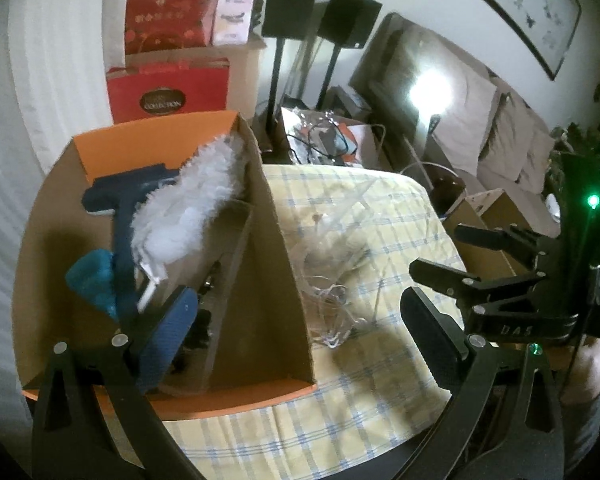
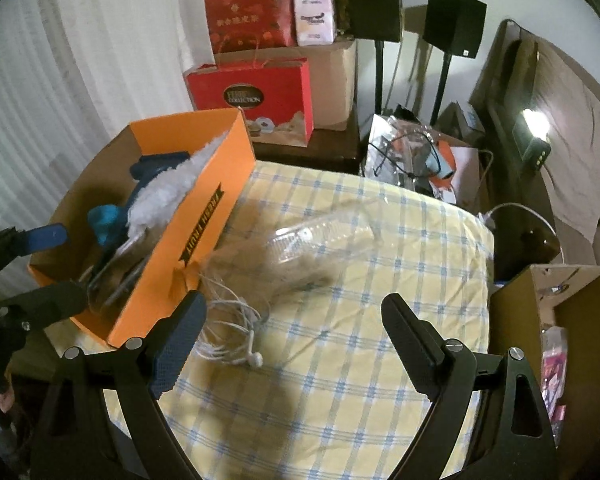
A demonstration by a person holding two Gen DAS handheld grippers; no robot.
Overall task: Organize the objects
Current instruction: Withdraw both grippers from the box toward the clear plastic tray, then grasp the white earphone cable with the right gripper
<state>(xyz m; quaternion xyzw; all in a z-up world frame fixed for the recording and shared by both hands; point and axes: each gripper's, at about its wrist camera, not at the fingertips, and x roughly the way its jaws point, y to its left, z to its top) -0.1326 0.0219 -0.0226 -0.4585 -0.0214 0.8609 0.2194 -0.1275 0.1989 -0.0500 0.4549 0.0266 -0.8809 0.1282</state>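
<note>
1. Evidently the sorting is partway through: the orange box [image 2: 204,200] already holds a white duster [image 1: 196,204], a dark blue brush [image 1: 124,216] and a teal item [image 1: 94,280], while two things lie loose on the checked tablecloth [image 2: 380,360].
2. Loose items, seen from the right wrist: a tangle of white earphones [image 2: 232,328] at about 9 o'clock of the cloth, touching or nearly touching the box's orange side wall; and a clear plastic container [image 2: 320,240] near the cloth's middle, toward 12 o'clock from the earphones. It is blurred, so its exact shape is hard to tell.
3. The right gripper [image 2: 292,340] hangs released, jaws wide apart with nothing between them, just above the cloth and beside the earphones.
4. The left gripper [image 1: 300,332] is likewise spread wide and empty, hovering over the box's near corner and right wall.
5. The next move is probably a pick of the earphones: the cord is thin and loose, so the jaws should close low over the bundle, not on a stray loop.
6. Room: open cloth lies from 12 to 3 o'clock of the right gripper. The box wall crowds the 9 o'clock side, and the table edge falls away at 3 o'clock toward a brown carton [image 2: 548,320].
</note>
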